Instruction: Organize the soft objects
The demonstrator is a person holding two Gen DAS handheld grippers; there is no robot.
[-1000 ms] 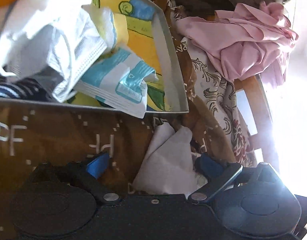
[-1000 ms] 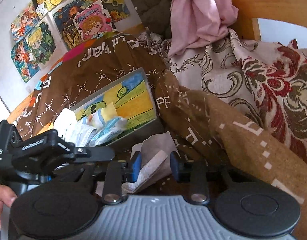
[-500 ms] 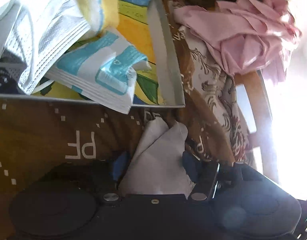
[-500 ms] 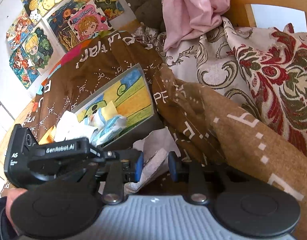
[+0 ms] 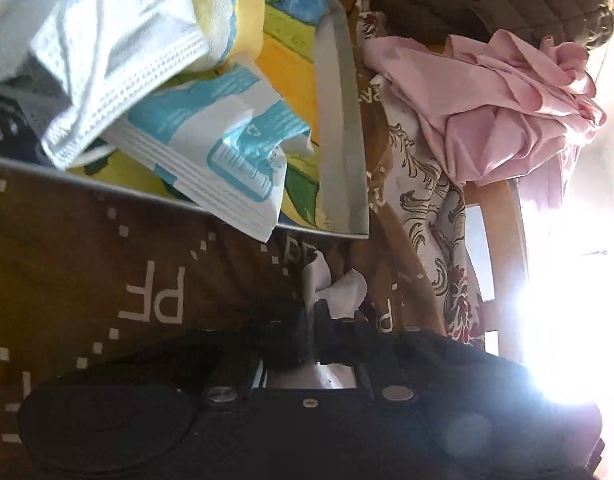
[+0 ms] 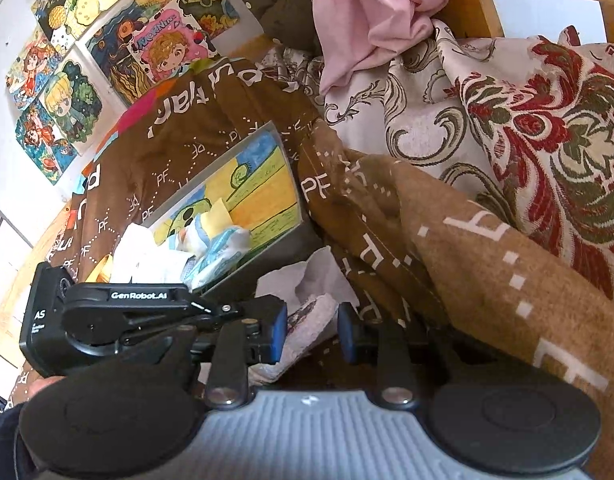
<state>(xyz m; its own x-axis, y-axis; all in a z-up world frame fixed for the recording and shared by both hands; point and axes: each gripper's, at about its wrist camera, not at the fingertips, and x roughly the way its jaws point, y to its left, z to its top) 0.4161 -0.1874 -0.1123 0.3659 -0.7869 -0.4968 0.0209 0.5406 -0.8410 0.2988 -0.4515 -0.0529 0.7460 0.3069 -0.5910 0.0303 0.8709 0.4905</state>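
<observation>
Pickup looks to be the step in hand in the left wrist view: the left gripper is pressed together on a white cloth lying on the brown blanket at 6 o'clock of the tray, so the next move calls for lifting it toward 12 o'clock into that tray. In the right wrist view the right gripper stands partly spread around the same cloth without closing on it, the tray at 11 o'clock.

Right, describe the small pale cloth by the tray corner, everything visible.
The pale cloth is a soft, crumpled, whitish fabric with a towel-like weave. It lies on the brown lettered blanket, just outside the grey tray. The left gripper is shut on it, bunching it upward; the right gripper, open, straddles its lower end.
</observation>
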